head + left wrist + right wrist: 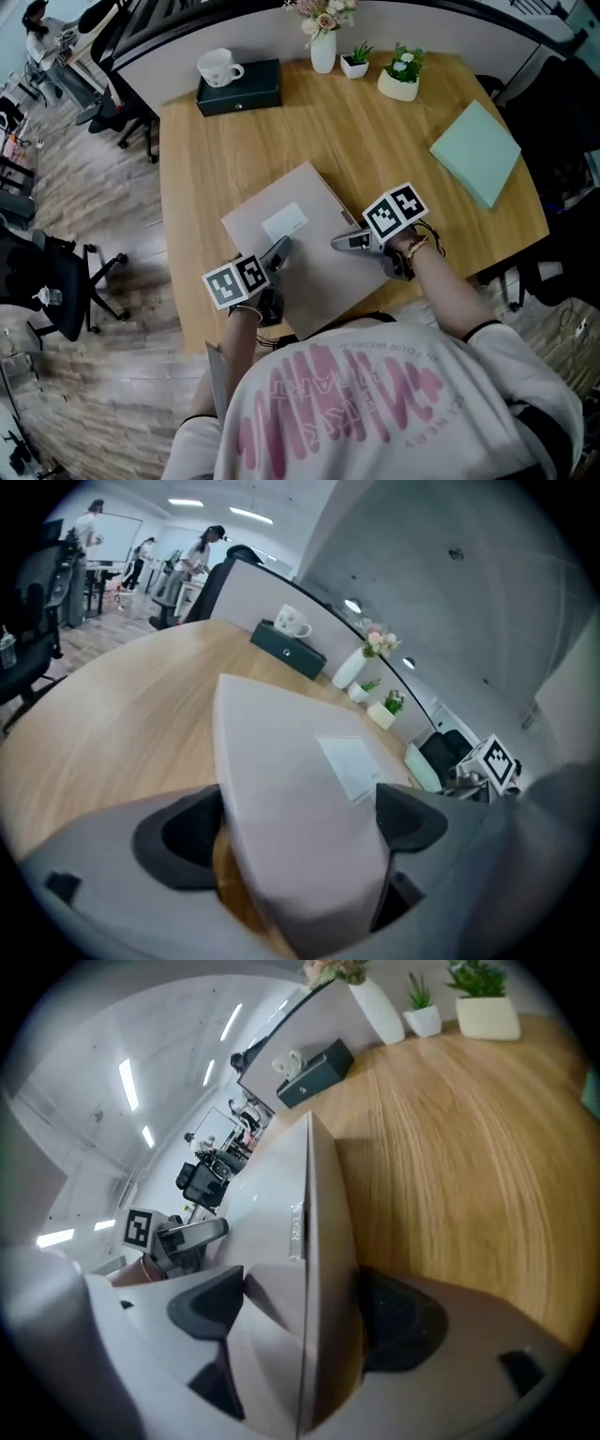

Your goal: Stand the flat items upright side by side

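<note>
A flat beige book [314, 281] with a white label [284, 222] lies askew on the wooden table [375, 131], near its front edge. My left gripper [279, 251] is at the book's near-left corner. In the left gripper view the book [291, 761] lies between the widely spread jaws of that gripper [295, 827], which stands open. My right gripper [342, 242] is at the book's right edge, turned on its side. In the right gripper view it [300, 1312] is shut on the book's edge [323, 1241], one pad on each face. A mint-green flat item [475, 152] lies at the far right.
A dark box [239, 89] with a white mug [217, 67] on it stands at the back left. A white vase [322, 47] and two small potted plants [401, 75] line the back edge. An office chair [56, 281] stands on the floor at the left.
</note>
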The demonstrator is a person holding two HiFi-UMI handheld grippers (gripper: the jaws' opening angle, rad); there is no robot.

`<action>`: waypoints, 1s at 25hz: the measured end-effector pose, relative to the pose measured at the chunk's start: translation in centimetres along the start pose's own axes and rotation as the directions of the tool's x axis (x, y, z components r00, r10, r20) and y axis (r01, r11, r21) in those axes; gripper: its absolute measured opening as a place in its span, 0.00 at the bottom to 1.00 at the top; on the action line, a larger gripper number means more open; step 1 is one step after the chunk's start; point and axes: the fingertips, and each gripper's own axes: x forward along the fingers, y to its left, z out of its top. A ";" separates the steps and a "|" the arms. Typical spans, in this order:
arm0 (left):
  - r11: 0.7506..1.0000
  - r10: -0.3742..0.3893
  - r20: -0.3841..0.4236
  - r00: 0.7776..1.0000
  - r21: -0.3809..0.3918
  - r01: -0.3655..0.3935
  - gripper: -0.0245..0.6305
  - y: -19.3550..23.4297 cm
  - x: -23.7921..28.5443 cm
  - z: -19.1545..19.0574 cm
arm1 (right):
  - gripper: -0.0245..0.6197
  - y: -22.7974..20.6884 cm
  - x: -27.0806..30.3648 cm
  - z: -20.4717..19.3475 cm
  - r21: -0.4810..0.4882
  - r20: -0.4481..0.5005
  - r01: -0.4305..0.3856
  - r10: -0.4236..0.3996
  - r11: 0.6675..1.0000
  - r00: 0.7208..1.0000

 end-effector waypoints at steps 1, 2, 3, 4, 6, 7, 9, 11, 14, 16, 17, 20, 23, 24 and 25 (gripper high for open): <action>1.000 -0.022 -0.023 1.000 0.016 0.022 0.82 0.1 -0.2 -0.2 | 0.65 0.3 0.2 -0.3 0.014 0.015 0.002 -0.002 1.000 1.000; 0.999 -0.037 -0.042 0.998 0.026 0.038 0.81 0.2 -0.3 -0.4 | 0.65 0.5 0.3 -0.6 0.023 0.031 0.006 -0.007 1.000 0.999; 0.998 -0.045 -0.057 0.997 0.032 0.047 0.81 0.3 -0.4 -0.5 | 0.65 0.7 0.5 -0.8 0.032 0.044 0.012 -0.014 0.999 0.999; 0.998 -0.049 -0.069 0.996 0.032 0.052 0.81 0.5 -0.4 -0.5 | 0.65 0.8 0.6 -0.9 0.040 0.054 0.018 -0.020 0.999 0.998; 0.998 -0.053 -0.078 0.996 0.015 0.054 0.82 0.7 -0.5 -0.2 | 0.65 1.4 0.9 -1.3 0.054 0.066 0.026 -0.029 0.998 0.997; 0.998 -0.055 -0.076 0.996 0.003 0.055 0.84 0.7 -0.6 0.1 | 0.65 1.8 1.1 -1.6 0.059 0.070 0.028 -0.032 0.998 0.997; 0.998 -0.058 -0.068 0.996 0.005 0.059 0.87 0.9 -1.1 0.6 | 0.65 2.7 1.6 -2.0 0.067 0.087 0.028 -0.034 0.997 0.996; 0.997 -0.071 -0.051 0.996 0.038 0.073 0.87 0.7 -1.7 1.2 | 0.65 3.4 1.6 -2.2 0.067 0.116 0.028 -0.036 0.997 0.993; 0.989 -0.131 0.004 0.991 0.074 0.130 0.87 -0.5 -2.6 2.3 | 0.65 3.8 0.9 -2.2 0.052 0.156 0.045 -0.052 0.998 0.986; 0.976 -0.175 0.043 0.984 0.142 0.167 0.87 -1.6 -3.1 3.5 | 0.65 4.0 0.0 -1.7 0.030 0.209 0.052 -0.057 0.998 0.976; 0.966 -0.194 0.069 0.979 0.186 0.178 0.86 -2.2 -3.4 4.4 | 0.65 4.1 -0.4 -1.1 0.013 0.252 0.057 -0.058 0.998 0.966; 0.933 -0.251 0.156 0.955 0.301 0.196 0.85 -4.1 -4.3 7.2 | 0.65 4.6 -1.8 1.0 -0.056 0.388 0.086 -0.058 0.995 0.920; 0.895 -0.314 0.219 0.924 0.392 0.212 0.84 -5.7 -5.7 10.0 | 0.65 5.4 -3.1 3.1 -0.143 0.472 0.141 -0.057 0.980 0.880; 0.879 -0.333 0.232 0.914 0.427 0.212 0.84 -6.3 -6.2 10.8 | 0.65 5.7 -3.6 3.8 -0.169 0.491 0.160 -0.058 0.972 0.869; 0.862 -0.349 0.242 0.905 0.462 0.208 0.84 -6.9 -6.7 11.7 | 0.65 6.0 -4.0 4.5 -0.192 0.506 0.180 -0.060 0.965 0.861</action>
